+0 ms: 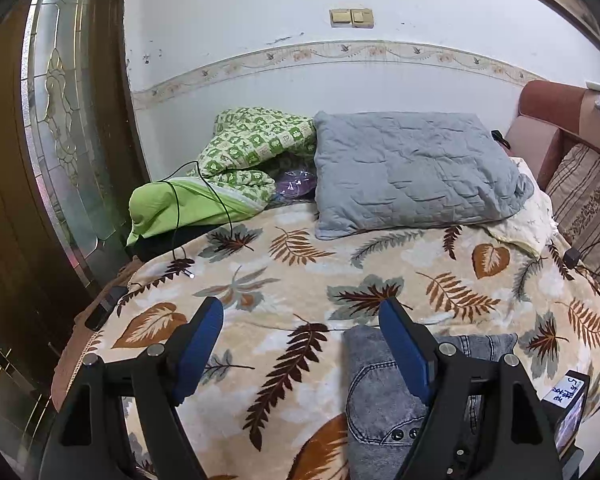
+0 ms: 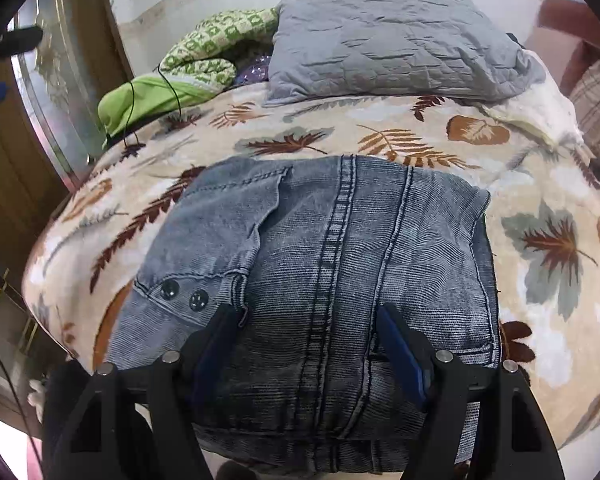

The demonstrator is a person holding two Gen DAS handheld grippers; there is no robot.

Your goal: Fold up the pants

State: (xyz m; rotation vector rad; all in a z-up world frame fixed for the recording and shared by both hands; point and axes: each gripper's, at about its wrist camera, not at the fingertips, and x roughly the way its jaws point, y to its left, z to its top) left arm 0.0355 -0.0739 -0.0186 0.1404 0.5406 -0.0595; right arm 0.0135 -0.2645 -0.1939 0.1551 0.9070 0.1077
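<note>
Jeans [image 2: 320, 260] folded, grey-blue denim, seams up

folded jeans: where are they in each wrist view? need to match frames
Left wrist: folded jeans sit bottom centre-right, partly behind one finger of the left hand-held gripper.
Right wrist: jeans fill the centre and bottom; the right hand-held gripper is open over their near part.
Shared landmark: grey pillow at the far end.
</note>
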